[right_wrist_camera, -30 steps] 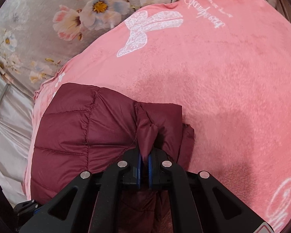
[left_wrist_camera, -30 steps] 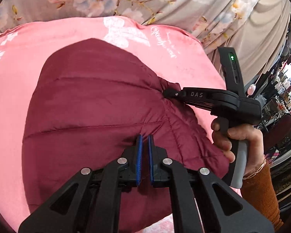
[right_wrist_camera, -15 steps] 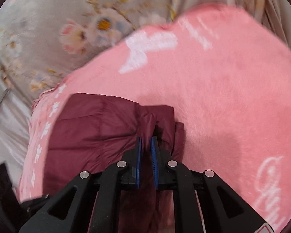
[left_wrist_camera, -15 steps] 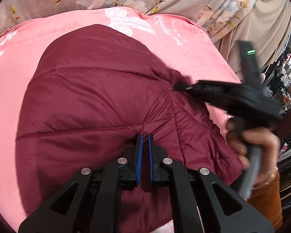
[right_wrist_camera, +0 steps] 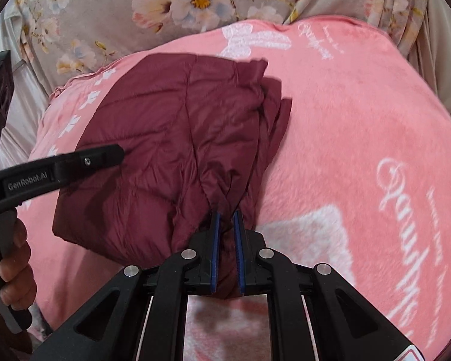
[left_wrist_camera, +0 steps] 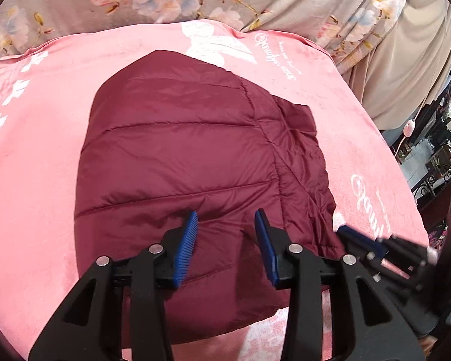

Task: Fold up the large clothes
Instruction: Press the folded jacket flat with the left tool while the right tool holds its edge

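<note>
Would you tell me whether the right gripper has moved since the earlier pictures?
Yes. In the left wrist view the right gripper has dropped from beside the jacket's right edge toward the blanket's near corner.

Left tool (left_wrist_camera: 225, 246) just opened, right tool (right_wrist_camera: 225, 249) clamped

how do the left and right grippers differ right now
The left gripper has its jaws apart, just opened, hovering over the quilted top of the maroon jacket with nothing pinched. The right gripper has its jaws nearly together, clamped on a bunched fold at the jacket's edge. The left sits over the jacket's middle, the right at its side near the bare pink blanket. Both are black with blue pads and point down at the jacket.
</note>
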### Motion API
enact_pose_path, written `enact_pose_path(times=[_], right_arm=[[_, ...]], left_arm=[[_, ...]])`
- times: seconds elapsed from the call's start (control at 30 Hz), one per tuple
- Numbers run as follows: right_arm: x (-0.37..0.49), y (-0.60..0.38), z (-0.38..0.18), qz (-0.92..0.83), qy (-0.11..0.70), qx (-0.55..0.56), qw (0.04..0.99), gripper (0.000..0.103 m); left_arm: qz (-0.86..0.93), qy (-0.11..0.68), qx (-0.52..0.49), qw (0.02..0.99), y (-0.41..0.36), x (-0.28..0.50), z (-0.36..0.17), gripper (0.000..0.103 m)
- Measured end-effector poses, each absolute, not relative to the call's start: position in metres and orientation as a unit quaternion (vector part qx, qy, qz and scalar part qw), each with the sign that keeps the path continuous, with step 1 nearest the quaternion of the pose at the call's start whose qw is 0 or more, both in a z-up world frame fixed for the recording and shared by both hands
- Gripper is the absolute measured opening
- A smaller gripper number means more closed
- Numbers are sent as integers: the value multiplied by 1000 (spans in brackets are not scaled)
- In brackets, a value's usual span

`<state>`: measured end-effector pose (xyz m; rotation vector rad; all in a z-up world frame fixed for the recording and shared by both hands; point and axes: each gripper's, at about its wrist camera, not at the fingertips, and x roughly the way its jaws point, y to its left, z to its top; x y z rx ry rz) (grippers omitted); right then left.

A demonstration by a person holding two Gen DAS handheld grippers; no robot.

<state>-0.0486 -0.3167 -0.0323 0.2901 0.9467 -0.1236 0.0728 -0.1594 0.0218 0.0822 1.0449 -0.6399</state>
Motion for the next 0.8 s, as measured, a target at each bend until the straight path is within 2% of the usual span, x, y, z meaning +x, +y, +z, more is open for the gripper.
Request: enact_pose_path(times=[0.37, 0.53, 0.67, 0.7, 0.8], right_arm=[[-53, -298, -75, -61, 466, 150, 870, 9], [-52, -298, -76, -60, 464, 151, 871, 8], [-55, -310, -63, -65, 474, 173, 861, 10], [-59, -314, -51, -67, 463, 187, 864, 13], [-68, -313, -17, -65, 422, 182, 885, 13]], left_arm=[[-280, 485, 66, 826, -153, 71, 5, 38], [-272, 470, 93, 834, -160, 67, -11, 39], [-264, 464, 103, 839, -163, 67, -19, 39], [-263, 467, 103, 838, -163, 67, -18, 39], [-267, 485, 75, 830, -152, 69, -5, 39]])
